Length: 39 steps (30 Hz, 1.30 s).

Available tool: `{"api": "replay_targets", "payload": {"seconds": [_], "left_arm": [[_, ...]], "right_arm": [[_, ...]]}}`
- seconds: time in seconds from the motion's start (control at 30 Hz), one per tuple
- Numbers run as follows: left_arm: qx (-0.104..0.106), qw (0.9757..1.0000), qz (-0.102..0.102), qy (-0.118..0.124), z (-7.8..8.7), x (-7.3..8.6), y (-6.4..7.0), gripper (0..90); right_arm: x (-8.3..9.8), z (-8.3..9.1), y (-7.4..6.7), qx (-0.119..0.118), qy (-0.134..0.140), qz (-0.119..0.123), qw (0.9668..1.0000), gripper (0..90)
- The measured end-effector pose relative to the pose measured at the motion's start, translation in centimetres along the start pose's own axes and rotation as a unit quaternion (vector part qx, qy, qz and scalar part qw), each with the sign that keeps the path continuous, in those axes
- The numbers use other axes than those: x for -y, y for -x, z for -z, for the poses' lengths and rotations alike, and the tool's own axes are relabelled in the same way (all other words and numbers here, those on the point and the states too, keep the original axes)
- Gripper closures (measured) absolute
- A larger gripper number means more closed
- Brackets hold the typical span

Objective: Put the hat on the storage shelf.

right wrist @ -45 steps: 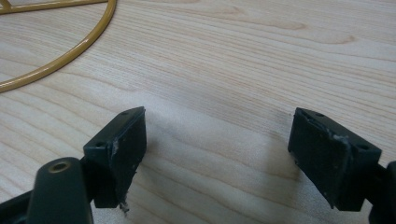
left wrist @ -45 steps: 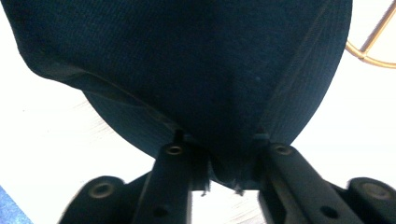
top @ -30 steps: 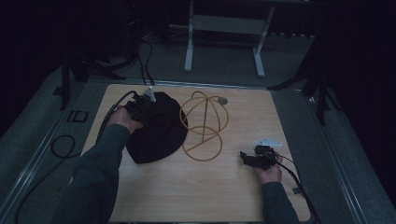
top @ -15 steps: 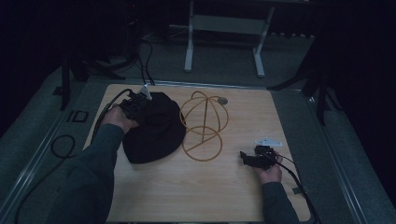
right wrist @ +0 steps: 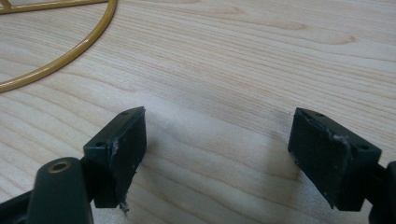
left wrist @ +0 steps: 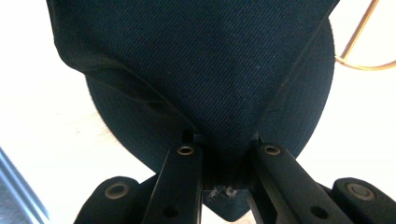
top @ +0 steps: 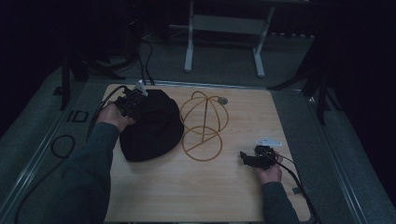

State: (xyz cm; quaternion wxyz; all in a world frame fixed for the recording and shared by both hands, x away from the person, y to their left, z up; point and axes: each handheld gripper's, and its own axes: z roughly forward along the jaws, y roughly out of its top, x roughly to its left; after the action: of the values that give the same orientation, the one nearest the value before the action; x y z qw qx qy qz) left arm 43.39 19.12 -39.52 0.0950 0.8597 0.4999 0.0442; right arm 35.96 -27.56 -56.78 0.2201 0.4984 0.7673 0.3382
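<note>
Over on the left side of the table [top: 140,205], the left gripper [left wrist: 219,149] is clamped on the brim of the black hat [top: 152,123]. I'd lift it slow and straight so the fabric doesn't slip, then steer clear of the gold wire stand [top: 203,123] just beside it. There's plenty of bare wood in front. The right gripper [right wrist: 217,140] rests well apart near the right edge, jaws wide with nothing between them.

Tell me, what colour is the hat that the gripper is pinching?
Black. The hat shows best in the left gripper view, as dark woven cloth.
</note>
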Motion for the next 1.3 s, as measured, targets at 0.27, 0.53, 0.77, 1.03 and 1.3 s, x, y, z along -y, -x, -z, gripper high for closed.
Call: {"api": "replay_targets", "payload": {"seconds": [0.27,0.53,0.77,1.03,1.3], "left_arm": [[0.004,0.9998,-0.008,0.017,1.7,-0.6,0.5,85.9],[0.01,0.9991,-0.014,0.038,2.8,-1.1,1.1,85.8],[0.015,0.9983,-0.015,0.054,3.9,-1.2,1.2,85.8],[0.018,0.9978,-0.018,0.061,4.5,-0.8,0.9,85.8],[0.008,0.9973,-0.025,0.069,5.8,-0.5,0.8,85.8]], "right_arm": [[0.0,0.0,0.0,0.0,0.001,-0.001,1.0,19.2],[0.0,0.0,0.0,-0.001,0.0,-0.002,1.0,19.2],[0.0,0.0,0.0,-0.001,0.0,-0.002,1.0,19.2],[0.0,0.0,0.0,0.0,0.0,-0.002,1.0,19.2],[0.0,0.0,0.0,-0.001,0.0,-0.002,1.0,19.2]]}}
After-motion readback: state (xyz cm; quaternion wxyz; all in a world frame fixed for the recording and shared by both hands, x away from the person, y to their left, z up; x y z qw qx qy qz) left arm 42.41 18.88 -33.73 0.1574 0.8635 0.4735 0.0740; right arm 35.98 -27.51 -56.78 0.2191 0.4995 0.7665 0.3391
